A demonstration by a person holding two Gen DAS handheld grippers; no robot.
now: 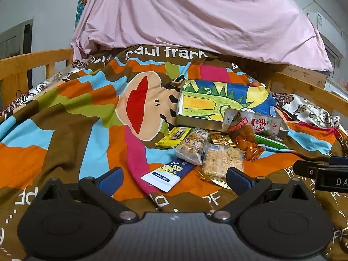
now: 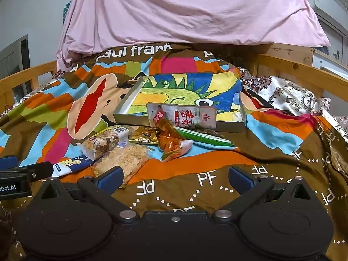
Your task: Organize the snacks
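Both grippers are hovering low over the bed, neither holding anything. The left gripper (image 1: 175,179) has its blue-padded fingers spread wide, and the blue and white stick pack (image 1: 169,173) lies on the blanket right in the gap between them, not touched by either pad. The right gripper (image 2: 175,177) is spread wide too, with just bare brown blanket (image 2: 195,187) between its fingers; its left pad sits just in front of the corner of the clear crispy rice bar pack (image 2: 126,157).

The snacks are all bunched in a loose pile on the cartoon monkey blanket, just in front of a shallow grey box (image 2: 180,124) with a crayon dinosaur drawing inside it. A white and red packet (image 2: 184,115) leans against the box's front wall, partly over the rim. Below that is an orange chunky snack bag (image 2: 171,141), and a long green stick pack (image 2: 204,139) lies just to its right, pointing away toward the right. A gold wrapper (image 2: 144,137) is tucked in the middle of the pile, and a clear nut bar pack (image 2: 104,144) overlaps the top of the rice bar. From the left wrist view you can also see a yellow packet (image 1: 175,137) at the far left of the pile, half under the nut bar.

Behind it all there's a big pink sheet (image 1: 195,17) heaped up, and a wooden bed rail (image 2: 304,69) runs along the sides.
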